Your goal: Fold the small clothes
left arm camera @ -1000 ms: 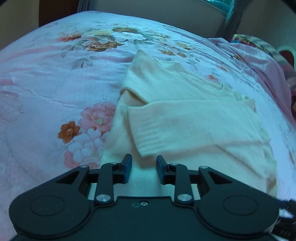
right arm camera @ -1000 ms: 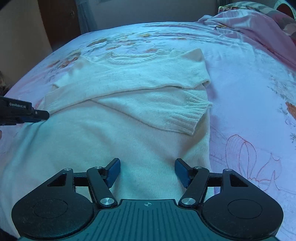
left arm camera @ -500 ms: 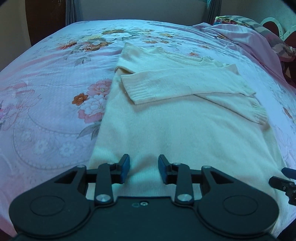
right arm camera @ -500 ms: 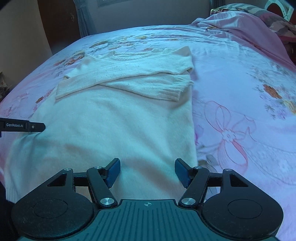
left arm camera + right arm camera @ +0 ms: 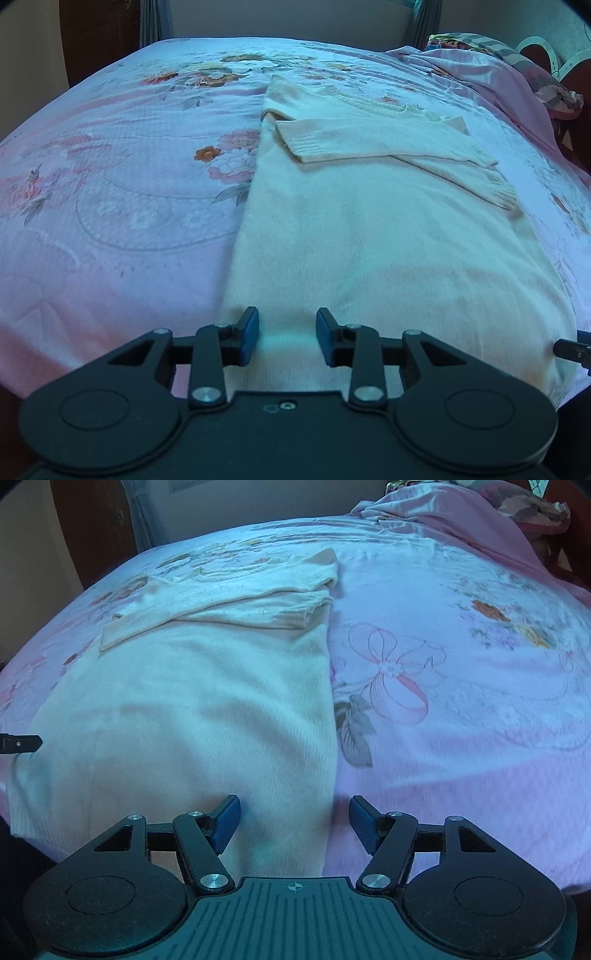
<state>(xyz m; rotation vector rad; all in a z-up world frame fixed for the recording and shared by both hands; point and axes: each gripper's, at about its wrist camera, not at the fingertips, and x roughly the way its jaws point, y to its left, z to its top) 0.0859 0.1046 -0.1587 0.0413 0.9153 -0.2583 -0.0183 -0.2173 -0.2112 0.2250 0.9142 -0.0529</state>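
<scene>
A cream knit sweater [image 5: 388, 236] [image 5: 192, 701] lies flat on the bed, neck at the far end, both sleeves folded across the chest. My left gripper [image 5: 287, 338] hovers over the sweater's near left corner, jaws a little apart with nothing between them. My right gripper [image 5: 294, 823] stands open over the near right side edge of the sweater, where it meets the sheet, holding nothing. The right gripper's tip [image 5: 572, 349] shows at the right edge of the left wrist view, and the left gripper's tip [image 5: 20, 743] at the left edge of the right wrist view.
The bed is covered by a pink floral sheet [image 5: 122, 206] [image 5: 461, 701]. A bunched pink blanket [image 5: 491, 77] [image 5: 461, 517] and a patterned pillow [image 5: 546, 81] lie at the far right. A dark wooden door [image 5: 96, 528] and a curtain stand beyond the bed.
Both grippers have drawn back from the folded sleeves toward the sweater's hem end, so more of its body shows. The sweater itself has not moved.
</scene>
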